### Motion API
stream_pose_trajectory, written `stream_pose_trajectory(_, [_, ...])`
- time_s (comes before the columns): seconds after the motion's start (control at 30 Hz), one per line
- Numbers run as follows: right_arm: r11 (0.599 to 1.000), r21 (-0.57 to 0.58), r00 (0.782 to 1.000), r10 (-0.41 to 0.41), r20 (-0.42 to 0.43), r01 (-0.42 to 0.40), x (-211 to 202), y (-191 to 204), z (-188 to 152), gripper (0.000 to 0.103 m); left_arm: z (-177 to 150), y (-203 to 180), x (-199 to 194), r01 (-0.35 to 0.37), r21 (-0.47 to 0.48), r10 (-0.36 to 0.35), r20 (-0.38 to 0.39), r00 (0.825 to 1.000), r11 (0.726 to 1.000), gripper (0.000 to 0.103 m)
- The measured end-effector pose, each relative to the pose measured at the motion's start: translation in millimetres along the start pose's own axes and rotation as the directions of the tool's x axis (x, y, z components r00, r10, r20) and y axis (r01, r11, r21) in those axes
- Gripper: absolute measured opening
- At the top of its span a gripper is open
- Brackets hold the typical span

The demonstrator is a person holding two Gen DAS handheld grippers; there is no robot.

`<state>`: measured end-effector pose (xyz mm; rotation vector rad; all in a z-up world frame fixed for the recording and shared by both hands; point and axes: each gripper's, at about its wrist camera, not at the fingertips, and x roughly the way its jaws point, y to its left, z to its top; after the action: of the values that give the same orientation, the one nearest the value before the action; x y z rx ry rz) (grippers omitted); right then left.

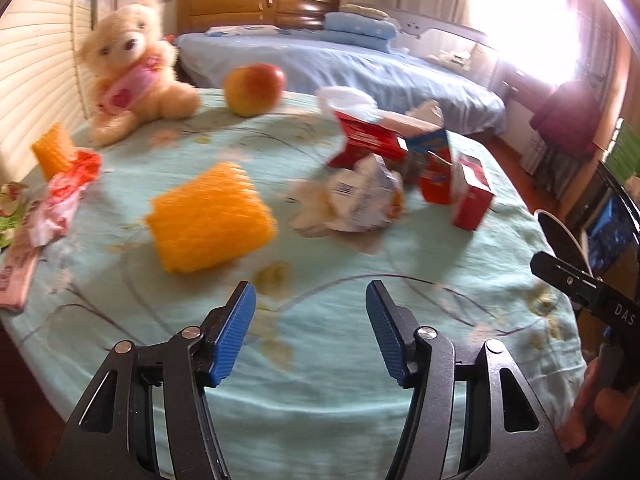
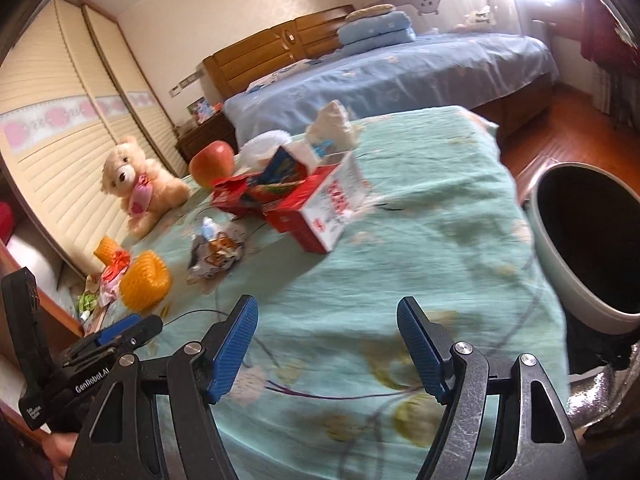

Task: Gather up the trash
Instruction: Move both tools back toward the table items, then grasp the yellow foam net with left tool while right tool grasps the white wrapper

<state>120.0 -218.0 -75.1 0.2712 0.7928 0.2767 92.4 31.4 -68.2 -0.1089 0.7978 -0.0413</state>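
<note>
Both hand-held grippers hang over the near edge of the bench [image 1: 320, 412], which is draped in a pale green flowered cloth. The left hand-held gripper [image 1: 311, 334] has its blue pads spread apart with only cloth showing between them; the right hand-held gripper [image 2: 327, 350] stands wide open too, with nothing in it.

The trash lies scattered ahead of them. Closest to the left one is an orange foam fruit net [image 1: 211, 218], lying flat in open cloth. Just right of it sits a crumpled white wrapper [image 1: 352, 200], and behind that a huddle of red and blue cartons [image 1: 432, 160], some tipped over and leaning on each other, with a white plastic lid [image 1: 347, 100] at the back. Off to the left edge are a second orange net [image 1: 52, 152], a red-and-white crumpled wrapper [image 1: 66, 192] touching it, and a pink packet [image 1: 16, 268] near the corner.

Mixed among this are things that look like keepers: a red-yellow apple [image 1: 254, 89] just behind the cartons, and a cream teddy bear [image 1: 134, 68] sitting upright by the slatted wardrobe doors [image 1: 36, 76].

A pale bin [image 2: 584, 240] with a dark inside stands on the floor off the bench's right side. Beyond the bench is a bed [image 1: 360, 64] with blue sheets.
</note>
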Motion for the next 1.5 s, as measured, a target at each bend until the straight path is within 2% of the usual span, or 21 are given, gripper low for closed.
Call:
stream_pose_trajectory(0.27, [0.997, -0.046, 0.996, 0.063, -0.058, -0.065, 30.9, 35.7, 3.4, 0.074, 11.4, 42.9, -3.1, -0.061, -0.05, 0.062, 0.021, 0.998, 0.997, 0.064])
stream_pose_trajectory(0.63, [0.986, -0.098, 0.984, 0.119, -0.129, -0.132, 88.3, 80.1, 29.4, 0.072, 28.2, 67.8, 24.3, -0.054, -0.041, 0.053, -0.018, 0.998, 0.998, 0.067])
stream_pose_trajectory(0.77, [0.984, -0.098, 0.978, 0.133, -0.162, -0.15, 109.0, 88.7, 34.9, 0.061, 31.5, 68.0, 31.8, -0.034, -0.033, 0.033, -0.024, 0.999, 0.999, 0.067])
stream_pose_trajectory(0.8, [0.983, -0.094, 0.976, 0.139, -0.169, -0.156, 113.5, 89.6, 35.5, 0.052, 31.4, 66.8, 33.0, -0.028, -0.029, 0.027, -0.027, 0.999, 0.999, 0.065])
stream_pose_trajectory(0.83, [0.983, -0.09, 0.974, 0.144, -0.177, -0.162, 116.8, 90.0, 35.6, 0.046, 31.0, 65.5, 33.8, -0.02, -0.027, 0.019, -0.027, 0.999, 0.999, 0.056])
stream_pose_trajectory(0.9, [0.981, -0.095, 0.973, 0.148, -0.179, -0.166, 119.1, 91.9, 35.3, 0.041, 30.1, 62.5, 36.4, -0.004, -0.019, 0.003, -0.038, 0.999, 1.0, 0.041])
stream_pose_trajectory(1.0, [0.979, -0.118, 0.974, 0.146, -0.171, -0.167, 113.0, 93.9, 33.2, 0.034, 28.4, 56.1, 35.7, 0.004, 0.0, -0.004, -0.035, 0.999, 1.0, 0.029])
stream_pose_trajectory(1.07, [0.979, -0.121, 0.975, 0.143, -0.173, -0.165, 106.8, 91.4, 30.0, 0.033, 27.5, 50.9, 32.8, 0.02, 0.007, -0.02, -0.032, 0.999, 1.0, 0.023])
stream_pose_trajectory(1.3, [0.983, -0.092, 0.979, 0.143, -0.148, -0.158, 71.9, 68.9, 20.2, 0.033, 22.2, 24.2, 20.9, 0.077, 0.045, -0.076, -0.027, 0.997, 0.996, 0.02])
stream_pose_trajectory(1.5, [0.991, -0.062, 0.989, 0.115, -0.098, -0.121, 34.3, 40.7, 11.9, 0.033, 14.3, -10.6, 13.7, 0.138, 0.096, -0.135, -0.04, 0.99, 0.986, 0.02])
